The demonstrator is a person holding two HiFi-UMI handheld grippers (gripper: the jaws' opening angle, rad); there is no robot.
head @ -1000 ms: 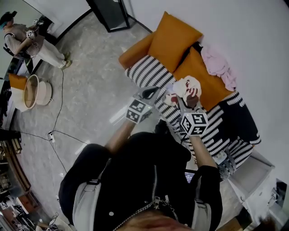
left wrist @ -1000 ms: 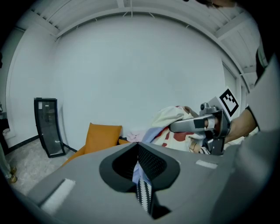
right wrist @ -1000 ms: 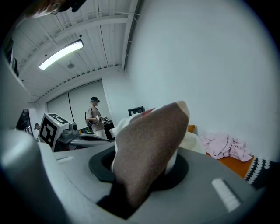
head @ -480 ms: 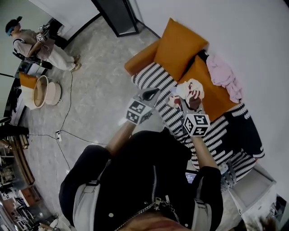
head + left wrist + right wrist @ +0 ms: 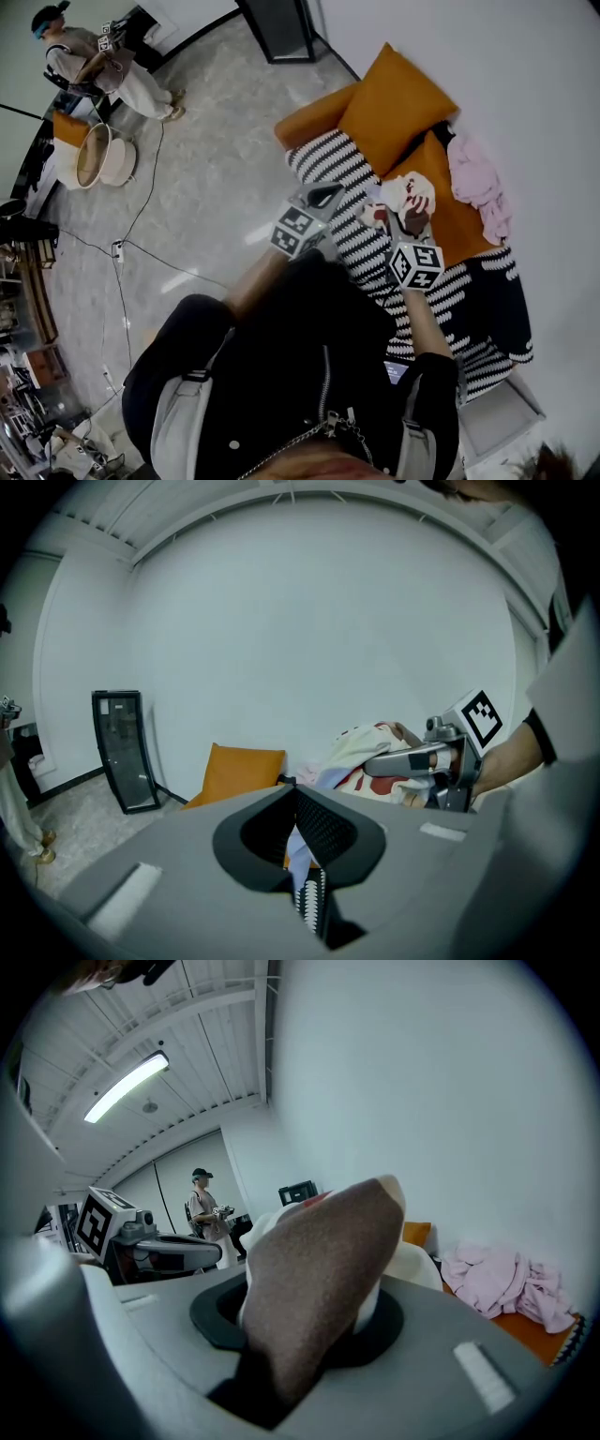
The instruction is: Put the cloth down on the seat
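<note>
Over the striped seat (image 5: 345,167), right tool (image 5: 411,223) clamps the cloth (image 5: 407,191) and left tool (image 5: 332,195) pinches its edge.

orange seat (image 5: 461,223) carries striped cover (image 5: 337,169), orange cushion (image 5: 394,103), pink garment (image 5: 478,183), dark fabric (image 5: 492,300).

Evenly bright; ceiling tube (image 5: 127,1087) lit; fisheye-bent, dark-vignetted edges.

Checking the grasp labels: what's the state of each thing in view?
White, red and brown patterned cloth: bunched, held over the black-and-white striped seat
Right tool: shut on the cloth
Left tool: jaws nearly together, grip unclear
Pink crumpled garment: lying loose on the orange seat cushion
</note>
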